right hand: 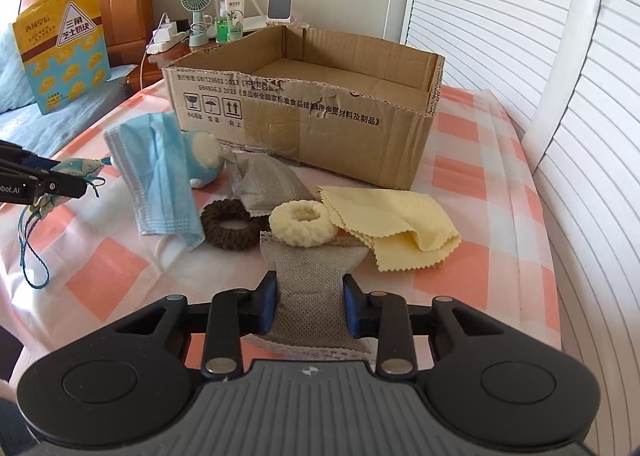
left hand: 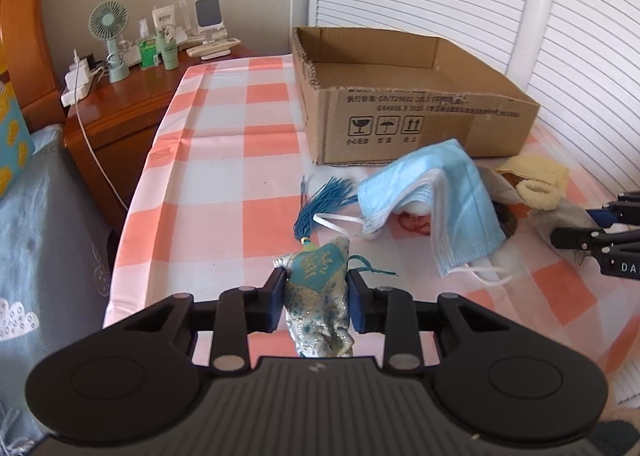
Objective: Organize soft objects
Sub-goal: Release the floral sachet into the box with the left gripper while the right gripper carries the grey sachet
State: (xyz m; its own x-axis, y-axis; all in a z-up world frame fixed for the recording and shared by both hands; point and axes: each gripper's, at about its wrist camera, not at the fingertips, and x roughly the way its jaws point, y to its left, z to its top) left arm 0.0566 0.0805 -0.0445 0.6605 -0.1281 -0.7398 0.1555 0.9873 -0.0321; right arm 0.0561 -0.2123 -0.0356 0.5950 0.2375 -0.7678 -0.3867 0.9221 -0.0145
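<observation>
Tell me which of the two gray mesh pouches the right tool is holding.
The nearer gray pouch, pinched in the right tool. The other gray pouch lies free near the cardboard box.

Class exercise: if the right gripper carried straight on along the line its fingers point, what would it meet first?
Probably the cream scrunchie, lying just past the grey pouch that the right gripper holds; the cardboard box stands behind it. Depth is uncertain.

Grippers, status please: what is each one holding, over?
Left gripper shut on brocade sachet. Right gripper shut on grey mesh pouch. Cream scrunchie rests on pouch's far end. Cardboard box ahead, open.
</observation>
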